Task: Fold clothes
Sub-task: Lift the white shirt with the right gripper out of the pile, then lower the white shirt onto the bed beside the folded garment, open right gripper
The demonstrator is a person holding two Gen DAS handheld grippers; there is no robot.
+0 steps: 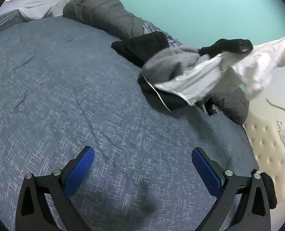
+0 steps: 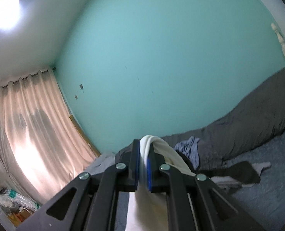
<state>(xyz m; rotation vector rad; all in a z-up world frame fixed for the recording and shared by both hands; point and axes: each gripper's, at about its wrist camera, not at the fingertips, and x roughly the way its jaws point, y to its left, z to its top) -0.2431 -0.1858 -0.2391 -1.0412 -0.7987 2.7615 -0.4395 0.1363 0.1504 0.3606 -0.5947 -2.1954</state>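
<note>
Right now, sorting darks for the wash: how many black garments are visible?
3: black garment at the pile's far end, black sock draped on top, black piece under the white-striped item. Others may be buried.

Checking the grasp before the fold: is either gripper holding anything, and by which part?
The right gripper is shut on the white garment, pinching a bunched fold of it. The left gripper is open, holding nothing.

The bed cover (image 1: 65,96) is blue woven cloth, matt and flecked. The white garment (image 1: 258,67) is soft, smooth cloth. Left claw (image 1: 142,165) pads (image 1: 80,171) are textured blue rubber on matt black plastic with shiny metal screws. The headboard (image 1: 267,144) looks tufted and glossy.
</note>
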